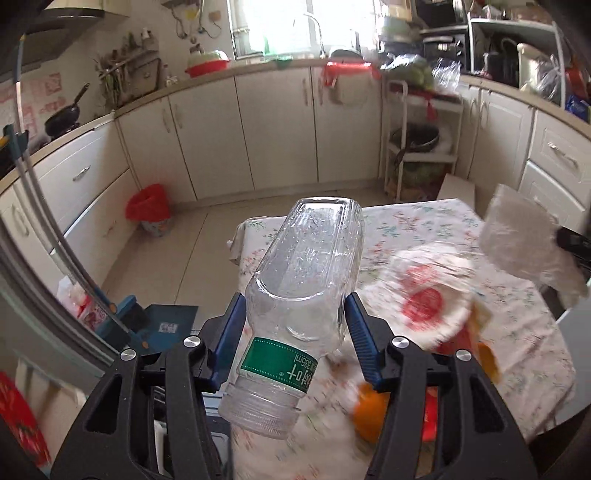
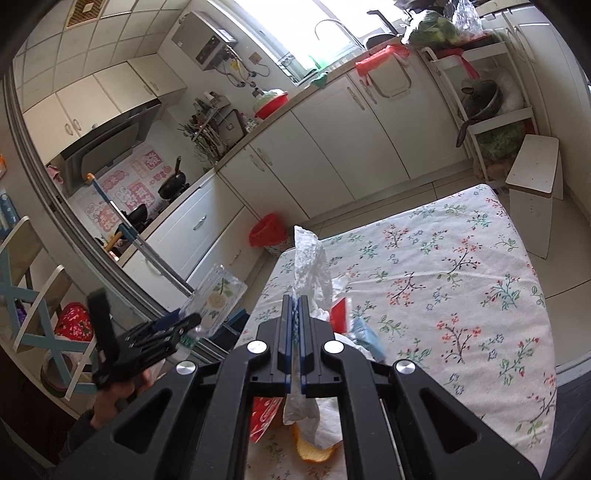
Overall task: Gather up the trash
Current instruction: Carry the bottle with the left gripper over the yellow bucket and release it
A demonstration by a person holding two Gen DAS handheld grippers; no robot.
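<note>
Left gripper (image 1: 295,325) has its jaws clamped on the bottle (image 1: 299,288), neck toward the camera; right gripper (image 2: 294,321) has jaws pressed together on a tissue (image 2: 310,266). Judged: carry both level to the bin (image 2: 267,230), at eleven o'clock on the floor beyond the counter (image 2: 461,266); release over its mouth. One bin, one bottle, one tissue; peel (image 2: 314,452) scraps remain, too blurred to count.

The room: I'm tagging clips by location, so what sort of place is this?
A home kitchen, most likely. White base cabinets run under a countertop, a sink faucet stands by the window, and a black frying pan sits on the stove below a range hood.
</note>
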